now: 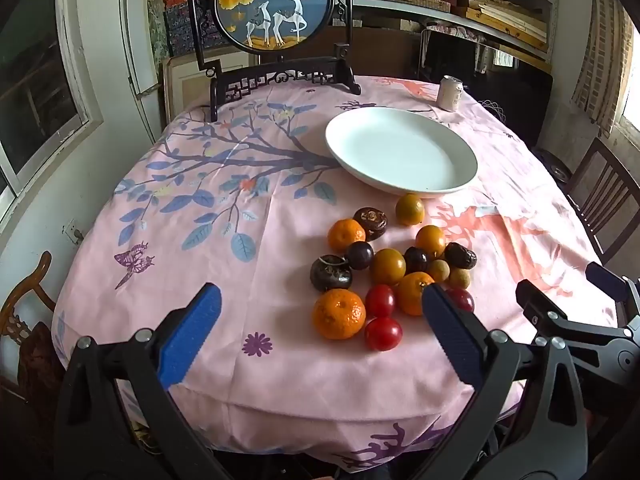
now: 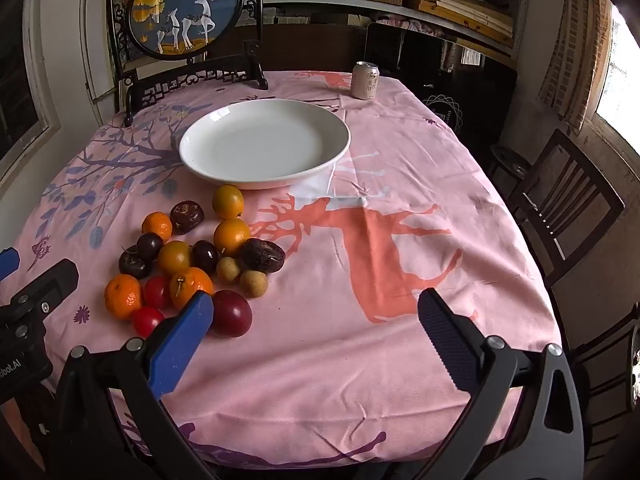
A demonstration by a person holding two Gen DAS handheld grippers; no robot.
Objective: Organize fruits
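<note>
While both pairs of blue fingers gape wide with nothing between them, the left gripper [image 1: 320,304] sits low at the near table edge, its right finger [image 1: 448,320] overlapping the near side of the fruit pile [image 1: 384,272] in its own view. The right gripper [image 2: 316,312] hovers alongside, its left finger [image 2: 188,328] just in front of the dark red plum [image 2: 231,313]; its other finger sits over bare pink tablecloth [image 2: 400,240].

The fruit is a loose cluster on the cloth: tangerines, cherry tomatoes, plums, dark round ones, two small tan longans. The nearest big tangerine [image 1: 338,313] lies ahead, inside the left gripper's span, slightly right of centre. From the right gripper the whole pile is ahead and to the left.

The white plate [image 1: 400,152] is empty, beyond the pile and close to its far edge. So nothing is sorted yet.

Judgement: the left gripper is better lined up on the tangerine; the plum suits the right. The fruits are round, so no axis matters, but tight packing risks nudging neighbours.

A can [image 2: 365,80] and a framed deer screen [image 2: 186,8] stand at the far end.
</note>
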